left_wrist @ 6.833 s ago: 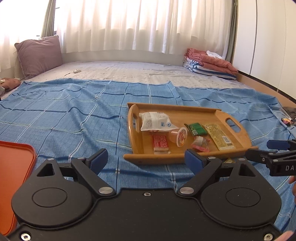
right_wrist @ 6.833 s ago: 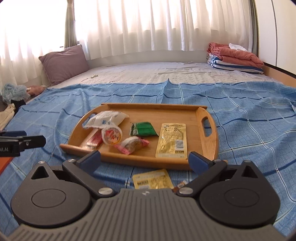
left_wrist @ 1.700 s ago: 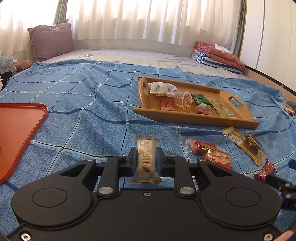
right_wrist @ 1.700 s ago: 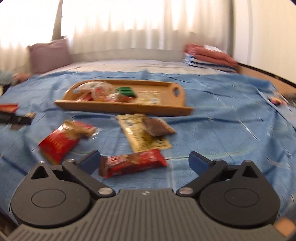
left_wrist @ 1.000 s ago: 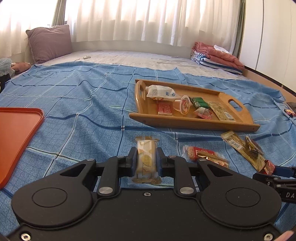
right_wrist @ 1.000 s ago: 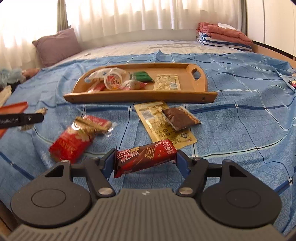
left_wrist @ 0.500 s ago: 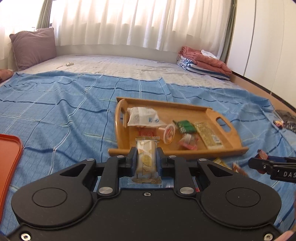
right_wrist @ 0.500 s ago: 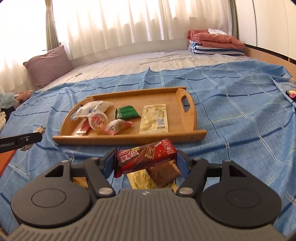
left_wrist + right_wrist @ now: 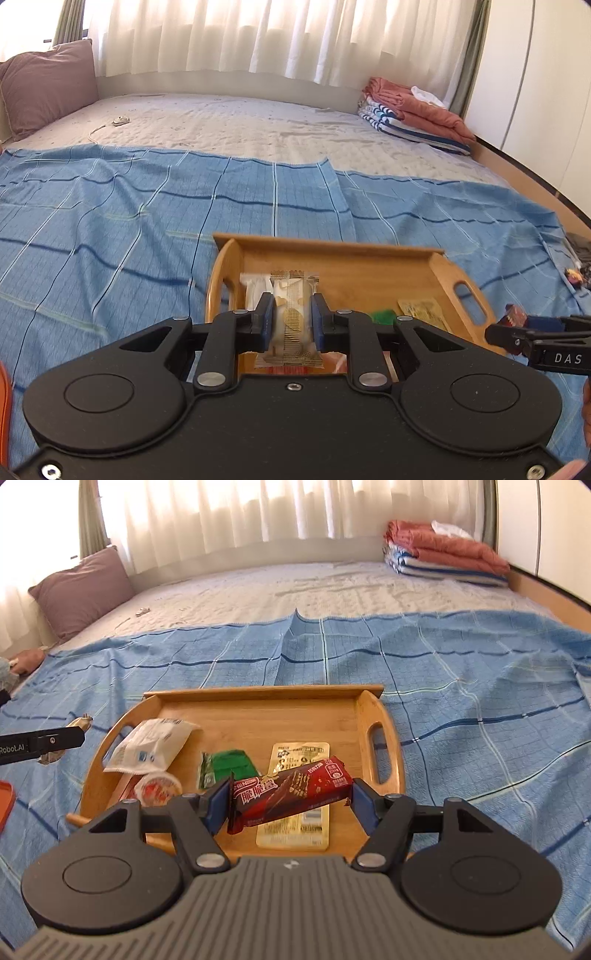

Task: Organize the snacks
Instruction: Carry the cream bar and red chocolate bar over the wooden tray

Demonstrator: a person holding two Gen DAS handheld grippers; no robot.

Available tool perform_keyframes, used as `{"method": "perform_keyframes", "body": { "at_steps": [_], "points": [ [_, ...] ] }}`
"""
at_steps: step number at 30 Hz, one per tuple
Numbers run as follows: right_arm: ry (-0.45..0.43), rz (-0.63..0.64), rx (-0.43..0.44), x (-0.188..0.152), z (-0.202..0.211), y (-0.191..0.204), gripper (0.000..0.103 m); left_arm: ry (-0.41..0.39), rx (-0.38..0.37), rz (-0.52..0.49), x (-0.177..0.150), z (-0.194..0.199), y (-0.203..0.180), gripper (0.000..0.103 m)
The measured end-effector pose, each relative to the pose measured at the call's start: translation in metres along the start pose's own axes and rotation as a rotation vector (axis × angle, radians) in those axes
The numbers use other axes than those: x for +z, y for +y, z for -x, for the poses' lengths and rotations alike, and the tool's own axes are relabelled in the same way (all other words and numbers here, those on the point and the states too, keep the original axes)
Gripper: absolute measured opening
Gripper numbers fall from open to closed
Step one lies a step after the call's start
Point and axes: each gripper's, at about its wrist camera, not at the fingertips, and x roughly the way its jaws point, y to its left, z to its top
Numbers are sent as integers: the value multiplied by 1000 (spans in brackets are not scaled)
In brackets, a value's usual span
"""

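A wooden tray point(image 9: 384, 760) point(image 9: 332, 254) lies on the blue checked bedspread. In it are a white pouch point(image 9: 153, 746), a small round cup point(image 9: 159, 788), a green packet point(image 9: 225, 766) and a yellow flat packet point(image 9: 299, 753). My left gripper point(image 9: 293, 323) is shut on a clear-wrapped waffle biscuit point(image 9: 291, 317), held over the tray's left end. My right gripper point(image 9: 290, 799) is shut on a red chocolate wafer bar point(image 9: 291, 794) gripped by its ends, above the tray's near side. The left gripper's tip point(image 9: 55, 740) shows at the left edge of the right wrist view.
An orange tray point(image 9: 5, 805) sits at the far left edge. A purple pillow point(image 9: 83, 590) lies at the back left and folded blankets point(image 9: 443, 550) at the back right. Small items point(image 9: 576, 275) lie at the bedspread's right edge.
Both grippers have travelled forward and up with their snacks, from over the loose packets on the bedspread to above the wooden tray, which now looms much closer.
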Motion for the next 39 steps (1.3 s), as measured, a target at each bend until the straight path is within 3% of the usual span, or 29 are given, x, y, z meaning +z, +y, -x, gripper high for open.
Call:
{"method": "perform_keyframes", "body": {
  "at_steps": [4, 9, 12, 17, 26, 39],
  "points": [
    [59, -69, -9, 23, -31, -8, 70, 52, -34, 38, 22, -37, 1, 20],
    [104, -94, -35, 42, -63, -11, 70, 119, 19, 6, 37, -87, -2, 20],
    [116, -86, -59, 46, -81, -9, 70, 131, 37, -36, 42, -113, -7, 20],
    [143, -75, -70, 48, -105, -7, 70, 151, 66, -25, 45, -146, -3, 20],
    [130, -97, -49, 50, -141, -4, 70, 165, 85, -3, 47, -175, 6, 20],
    [91, -118, -96, 45, -161, 3, 70, 182, 95, -13, 38, -192, 8, 20]
  ]
}}
